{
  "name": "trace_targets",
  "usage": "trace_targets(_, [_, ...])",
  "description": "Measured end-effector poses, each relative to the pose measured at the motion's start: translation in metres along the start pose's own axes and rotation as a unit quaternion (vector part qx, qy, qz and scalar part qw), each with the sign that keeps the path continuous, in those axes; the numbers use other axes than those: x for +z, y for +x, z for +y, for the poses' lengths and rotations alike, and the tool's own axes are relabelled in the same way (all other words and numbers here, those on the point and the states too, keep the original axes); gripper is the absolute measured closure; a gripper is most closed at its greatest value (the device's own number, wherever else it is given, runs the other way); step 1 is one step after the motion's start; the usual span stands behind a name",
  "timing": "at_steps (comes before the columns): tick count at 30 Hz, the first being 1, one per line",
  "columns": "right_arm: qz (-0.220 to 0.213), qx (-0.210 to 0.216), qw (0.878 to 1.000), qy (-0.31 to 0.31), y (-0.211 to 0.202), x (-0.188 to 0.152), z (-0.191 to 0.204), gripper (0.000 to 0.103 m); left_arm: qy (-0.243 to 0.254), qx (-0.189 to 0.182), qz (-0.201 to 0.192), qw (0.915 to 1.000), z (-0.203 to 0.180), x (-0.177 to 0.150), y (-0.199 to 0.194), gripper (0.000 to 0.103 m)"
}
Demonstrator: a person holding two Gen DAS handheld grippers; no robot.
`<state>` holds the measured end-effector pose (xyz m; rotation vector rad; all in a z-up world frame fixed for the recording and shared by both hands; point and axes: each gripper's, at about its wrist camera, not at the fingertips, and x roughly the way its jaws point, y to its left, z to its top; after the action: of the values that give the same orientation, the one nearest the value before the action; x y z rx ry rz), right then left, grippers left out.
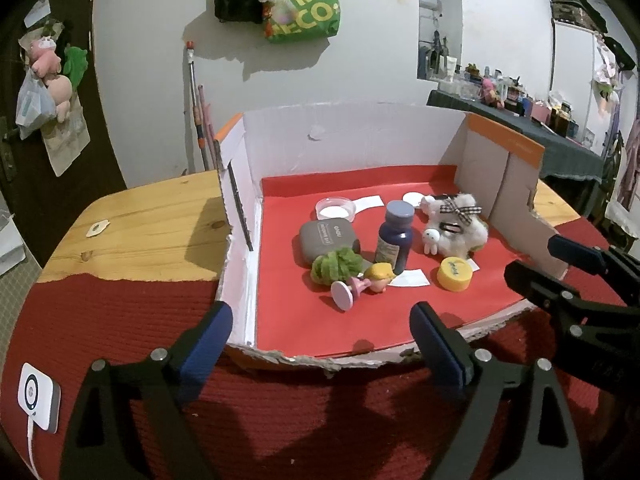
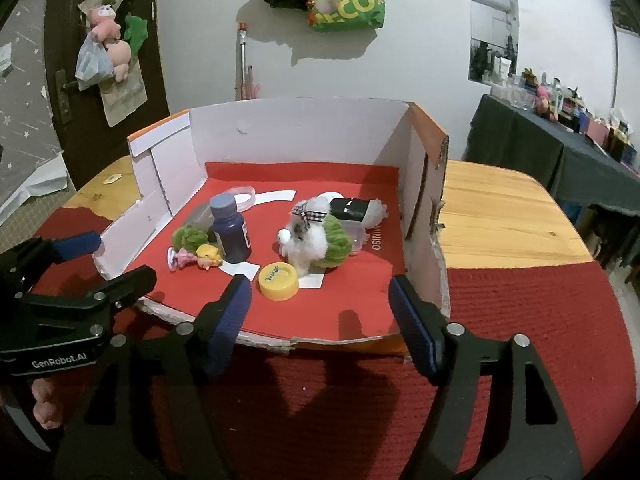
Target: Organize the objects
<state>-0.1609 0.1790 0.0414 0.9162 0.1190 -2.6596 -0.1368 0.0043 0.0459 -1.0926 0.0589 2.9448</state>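
Observation:
An open cardboard box point(image 1: 280, 152) point(image 2: 280, 128) with a red floor holds the objects. In it are a dark blue bottle point(image 1: 394, 236) point(image 2: 232, 232), a grey case point(image 1: 326, 238), a green fluffy ball point(image 1: 336, 266) point(image 2: 190, 236), a small blonde doll point(image 1: 368, 282) point(image 2: 200, 258), a yellow lid point(image 1: 454, 274) point(image 2: 278, 276), a white plush with a checked bow point(image 1: 456, 226) point(image 2: 308, 236) and a clear round dish point(image 1: 335, 209) point(image 2: 240, 194). My left gripper point(image 1: 320, 332) point(image 2: 104, 256) is open and empty at the box's front edge. My right gripper point(image 2: 320, 304) point(image 1: 532, 256) is open and empty at the front right.
The box stands on a wooden table point(image 1: 152, 220) point(image 2: 504, 216) with a red mat point(image 1: 280, 408) point(image 2: 520, 320) in front. A white device with a cable point(image 1: 38, 396) lies on the mat at far left. A dark cluttered side table point(image 2: 560, 148) stands at right.

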Motion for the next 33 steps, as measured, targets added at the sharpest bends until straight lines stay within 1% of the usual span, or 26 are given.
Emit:
trace_targets(4, [-0.004, -0.003, 1.000, -0.001, 0.000, -0.001, 0.001, 0.031, 0.001, 0.001, -0.007, 1.0000, -0.002, -0.002, -0.002, 0.006])
trace_targets(7, [-0.007, -0.008, 1.000, -0.006, 0.000, -0.003, 0.003, 0.030, -0.005, -0.003, -0.012, 0.9999, -0.001, -0.002, -0.005, 0.005])
trace_targets(8, [-0.008, -0.009, 1.000, -0.006, -0.001, -0.003, 0.003, 0.030, -0.007, -0.002, -0.014, 0.9999, 0.000, -0.002, -0.006, 0.004])
trace_targets(9, [-0.009, -0.008, 1.000, -0.005, -0.001, -0.003, 0.003, 0.030, -0.009, 0.008, -0.018, 0.9998, 0.001, -0.002, -0.008, 0.000])
trace_targets(11, [-0.009, -0.007, 1.000, -0.004, -0.001, -0.003, 0.002, 0.030, -0.010, 0.029, -0.029, 0.9991, 0.004, -0.002, -0.011, 0.000])
trace_targets(12, [-0.009, -0.006, 1.000, -0.003, 0.000, -0.003, 0.002, 0.030, -0.012, 0.032, -0.029, 0.9990, 0.006, -0.002, -0.012, 0.000])
trace_targets(15, [-0.009, -0.007, 1.000, -0.004, 0.000, -0.003, 0.002, 0.030, -0.022, 0.027, -0.022, 0.9992, 0.011, -0.003, -0.010, 0.000])
trace_targets(21, [-0.009, -0.006, 1.000, -0.003, -0.001, -0.003, 0.002, 0.030, -0.018, 0.032, -0.016, 0.9992, 0.010, -0.006, -0.007, 0.000])
trace_targets(27, [-0.012, -0.006, 1.000, -0.003, -0.006, -0.004, 0.003, 0.024, -0.015, 0.038, -0.015, 0.9991, 0.009, -0.007, -0.008, 0.000])
trace_targets(31, [-0.013, -0.007, 1.000, 0.000, -0.010, -0.005, 0.004, 0.024, -0.015, 0.040, -0.016, 0.9989, 0.008, -0.008, -0.011, 0.000])
trace_targets(32, [-0.014, -0.007, 1.000, 0.001, -0.012, -0.005, 0.004, 0.023, -0.015, 0.040, -0.016, 0.9989, 0.008, -0.008, -0.012, 0.000])
trace_targets(33, [-0.015, -0.007, 1.000, 0.002, -0.013, -0.005, 0.004, 0.020, -0.015, 0.040, -0.016, 0.9989, 0.008, -0.008, -0.012, 0.000])
